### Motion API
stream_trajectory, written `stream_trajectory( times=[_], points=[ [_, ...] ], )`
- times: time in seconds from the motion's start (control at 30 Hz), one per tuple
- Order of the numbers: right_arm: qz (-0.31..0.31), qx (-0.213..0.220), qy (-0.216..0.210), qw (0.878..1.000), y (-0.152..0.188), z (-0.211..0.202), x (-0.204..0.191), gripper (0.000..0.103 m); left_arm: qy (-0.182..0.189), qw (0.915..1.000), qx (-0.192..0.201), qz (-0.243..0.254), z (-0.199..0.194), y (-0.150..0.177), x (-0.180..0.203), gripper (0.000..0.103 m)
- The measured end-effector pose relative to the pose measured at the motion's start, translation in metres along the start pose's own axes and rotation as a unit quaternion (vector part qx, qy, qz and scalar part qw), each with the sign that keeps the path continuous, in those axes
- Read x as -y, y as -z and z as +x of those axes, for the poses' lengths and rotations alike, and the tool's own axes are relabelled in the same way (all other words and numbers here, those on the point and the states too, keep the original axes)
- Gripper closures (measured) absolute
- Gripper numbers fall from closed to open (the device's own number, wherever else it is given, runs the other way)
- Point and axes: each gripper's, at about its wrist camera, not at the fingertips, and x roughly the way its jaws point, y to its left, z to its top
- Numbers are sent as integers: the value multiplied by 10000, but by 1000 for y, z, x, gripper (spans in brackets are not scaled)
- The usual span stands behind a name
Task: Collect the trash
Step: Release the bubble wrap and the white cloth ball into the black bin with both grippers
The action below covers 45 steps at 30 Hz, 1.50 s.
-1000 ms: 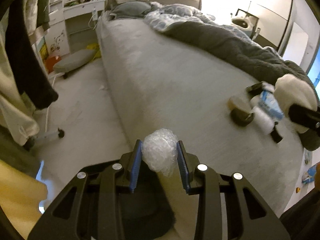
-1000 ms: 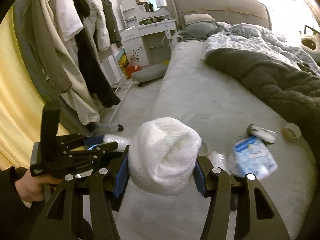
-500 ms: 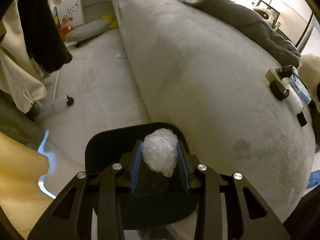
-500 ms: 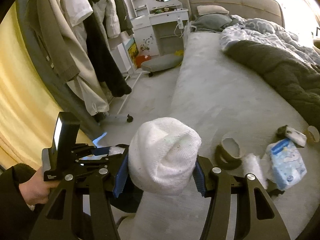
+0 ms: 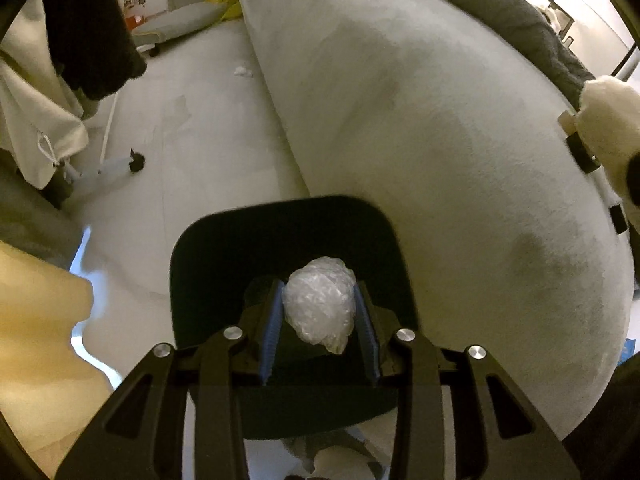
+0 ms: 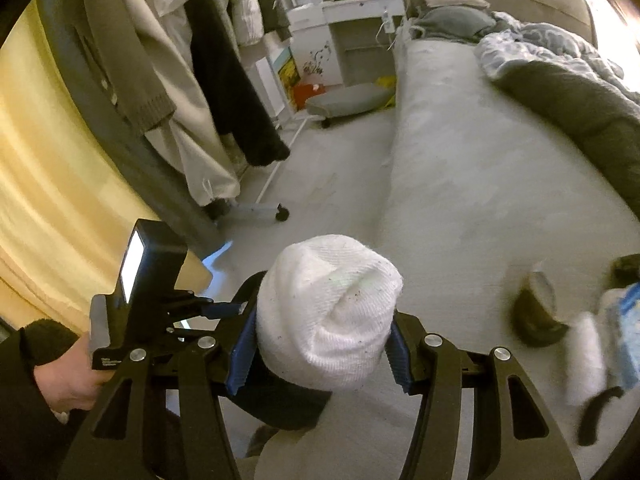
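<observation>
- Here the left gripper (image 5: 319,312) is clenched on a crumpled wad of bubble wrap (image 5: 320,304), pinched between its blue pads (image 5: 273,318) at the lower centre of the left wrist view
- Directly behind and below that wad sits a black bin (image 5: 224,248), its dark opening filling the lower middle of the frame, with the pale floor (image 5: 192,132) to its upper left and the grey bed (image 5: 420,120) curving along the right
- By my reading, the step in hand is the drop: the wad appears poised over the bin mouth and not yet let go
- The next move calls for parting the jaws while the wad sits over the opening and not over the near rim, since light plastic may cling to a pad or drift
- The right gripper (image 6: 322,338) grasps a white knitted hat-like bundle (image 6: 328,308), speckled with dark flecks, at the lower centre of its view; whether it counts as trash I cannot tell
- In the right wrist view the left tool shows at lower left, the person's hand (image 6: 68,376) around its handle
- More litter waits on the bed at the right edge, blurred: a tape roll (image 6: 538,312) and a blue-and-white packet (image 6: 624,328), likely later pickups
</observation>
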Motion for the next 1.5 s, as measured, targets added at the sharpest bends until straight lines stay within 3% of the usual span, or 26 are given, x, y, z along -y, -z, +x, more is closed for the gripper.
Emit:
stream_trajectory(
  times=[0.23, 0.37, 0.53, 0.67, 0.93, 1.37, 1.5],
  points=[
    [-48, -307, -69, 9995, 2, 34, -12, 46, -8, 9999, -141, -92, -2, 9, -20, 64],
    [-100, -454, -111, 9989, 2, 50, -20, 46, 42, 9999, -110, -111, -8, 13, -29, 37],
    [-138, -645, -104, 9978, 3, 69, -26, 46, 36, 9996, 72, -271, -20, 14, -42, 30],
    [-179, -793, -94, 9966, 9, 80, -30, 46, -6, 9985, 446, -311, -39, 12, -50, 24],
    [-276, -1112, -26, 9934, 17, 109, -39, 46, -195, 9926, 1172, -269, -75, 7, -57, 24],
    [-413, -1489, 132, 9879, 28, 139, -44, 46, -268, 9803, 1944, -206, -108, -2, -54, 26],
    [-524, -1548, 124, 9865, 32, 140, -46, 40, -315, 9759, 2149, -204, -121, -8, -50, 30]
  ],
)
